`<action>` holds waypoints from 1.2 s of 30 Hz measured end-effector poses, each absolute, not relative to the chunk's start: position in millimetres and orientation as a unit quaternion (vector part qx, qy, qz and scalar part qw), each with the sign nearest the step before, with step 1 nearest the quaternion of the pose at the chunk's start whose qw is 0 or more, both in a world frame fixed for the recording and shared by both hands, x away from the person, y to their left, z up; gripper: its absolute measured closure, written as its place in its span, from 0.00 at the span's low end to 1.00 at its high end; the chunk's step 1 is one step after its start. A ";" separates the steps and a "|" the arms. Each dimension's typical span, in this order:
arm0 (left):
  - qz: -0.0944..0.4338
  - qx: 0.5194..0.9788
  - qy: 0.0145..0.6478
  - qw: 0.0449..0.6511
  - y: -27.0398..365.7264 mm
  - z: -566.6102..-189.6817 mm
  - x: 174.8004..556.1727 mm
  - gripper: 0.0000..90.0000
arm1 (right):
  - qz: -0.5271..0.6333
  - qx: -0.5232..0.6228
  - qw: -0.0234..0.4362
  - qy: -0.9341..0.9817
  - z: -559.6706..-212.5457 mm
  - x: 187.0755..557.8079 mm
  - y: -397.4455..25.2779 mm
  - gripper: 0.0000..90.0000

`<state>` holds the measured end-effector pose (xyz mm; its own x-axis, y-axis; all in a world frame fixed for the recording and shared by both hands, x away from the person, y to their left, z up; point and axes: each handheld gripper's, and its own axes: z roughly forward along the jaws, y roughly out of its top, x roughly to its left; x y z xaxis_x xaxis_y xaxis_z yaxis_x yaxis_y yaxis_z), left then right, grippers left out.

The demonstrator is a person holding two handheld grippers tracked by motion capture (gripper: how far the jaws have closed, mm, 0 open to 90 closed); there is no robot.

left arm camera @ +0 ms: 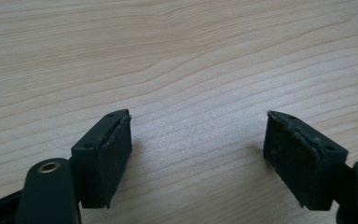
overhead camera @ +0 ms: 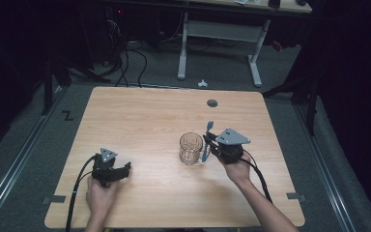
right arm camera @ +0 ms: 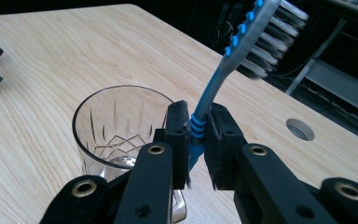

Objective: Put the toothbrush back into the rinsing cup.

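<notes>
A dim room surrounds a light wooden table (overhead camera: 149, 121), with a white-legged desk (overhead camera: 220, 36) and loose cables (overhead camera: 125, 58) on the grey floor in the upper part of the high view.

A blue and grey toothbrush (right arm camera: 235, 56) stands close to upright, just right of centre in the high view, its bristled head at the top. In the right gripper view the head reaches the upper right of the frame, bristles facing right, and the ribbed blue part of the handle sits pinched between the two black jaws. The right gripper (overhead camera: 211, 141) is closed on that handle, its pads pressing from either side, and the person's right hand (overhead camera: 236, 169) holds it from below right.

Just left of the toothbrush stands a clear cut-glass tumbler (overhead camera: 191, 148), upright on the table and empty as far as can be seen. In the right gripper view the tumbler (right arm camera: 116, 128) lies directly beside the left jaw, its rim below the brush head.

A round grommet hole (overhead camera: 212, 103) sits in the table toward its far edge.

The left gripper (overhead camera: 125, 169) rests at the lower left of the high view, well apart from the tumbler, held by the left hand (overhead camera: 99, 195). In the left gripper view its jaws stand wide apart with bare wood between them.
</notes>
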<state>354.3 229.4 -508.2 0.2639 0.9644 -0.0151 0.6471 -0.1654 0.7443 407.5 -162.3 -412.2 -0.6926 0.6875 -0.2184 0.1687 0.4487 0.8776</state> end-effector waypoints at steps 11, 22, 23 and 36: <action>0.242 0.724 0.556 0.328 229.4 -508.2 354.2 0.27 | 0.456 0.265 0.301 0.795 -413.8 403.9 -164.4 0.89; 0.242 0.724 0.556 0.328 229.4 -508.2 354.2 0.27 | 0.452 0.258 0.305 0.798 -417.7 403.1 -160.8 0.89; 0.242 0.724 0.556 0.328 229.4 -508.2 354.2 0.27 | 0.451 0.258 0.305 0.798 -417.7 403.8 -161.2 0.89; 0.242 0.724 0.556 0.328 229.4 -508.2 354.2 0.27 | 0.448 0.253 0.315 0.798 -417.8 403.4 -160.8 0.89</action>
<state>354.2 229.4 -508.2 0.2639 0.9644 -0.0152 0.6470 -0.1654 0.7443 403.4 -160.8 -417.8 -0.6734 0.6856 -0.2768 0.1204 0.4710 0.8739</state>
